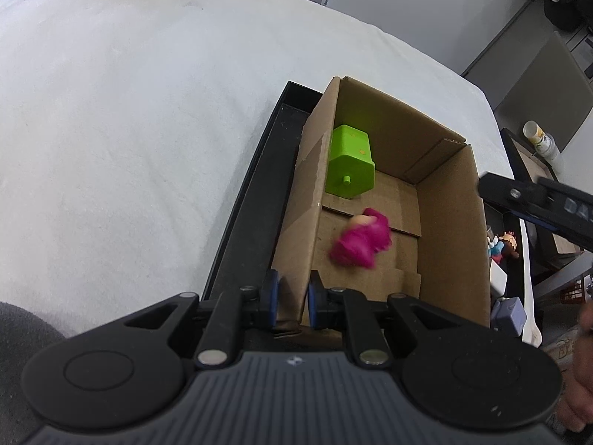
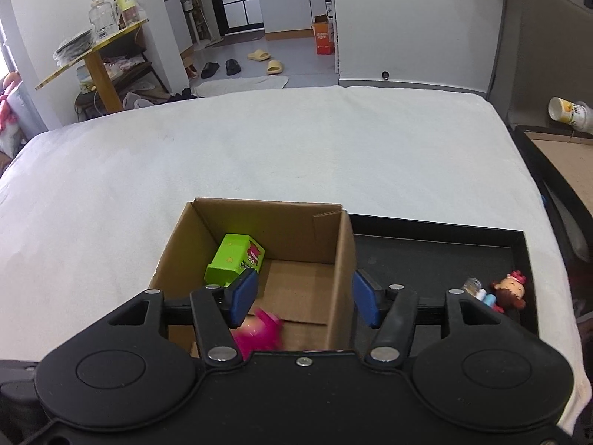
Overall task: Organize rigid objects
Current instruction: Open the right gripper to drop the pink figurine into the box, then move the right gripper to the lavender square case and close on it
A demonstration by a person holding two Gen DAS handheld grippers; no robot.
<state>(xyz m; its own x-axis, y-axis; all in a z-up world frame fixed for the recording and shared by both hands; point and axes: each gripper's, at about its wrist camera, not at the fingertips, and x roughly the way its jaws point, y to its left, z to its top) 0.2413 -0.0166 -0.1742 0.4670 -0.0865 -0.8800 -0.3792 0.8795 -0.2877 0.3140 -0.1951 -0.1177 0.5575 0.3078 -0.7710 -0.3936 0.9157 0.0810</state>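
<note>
Blue pads of the left gripper (image 1: 292, 298) are pinching the near wall of the cardboard box (image 1: 450, 222), one pad inside and one outside, squeezed nearly together on the card. The right gripper (image 2: 302, 298) is hanging over the same box with its jaws standing apart and nothing between them except air and the box's right wall, which the pads are not touching.

Below those open jaws, at about 7 o'clock in the right wrist view, a pink doll (image 2: 259, 330) is lying blurred on the box floor. At 11 o'clock from it, a green block (image 2: 233, 259) is leaning in the far left corner, wearing a red label whose writing is too small to read.

Outward, the box is sitting in a black tray (image 2: 437, 256) on a white cloth (image 2: 259, 148). At 3 o'clock in the tray, a small figurine (image 2: 509, 291) with dark hair and a red bow is lying beside a clear-topped piece.
</note>
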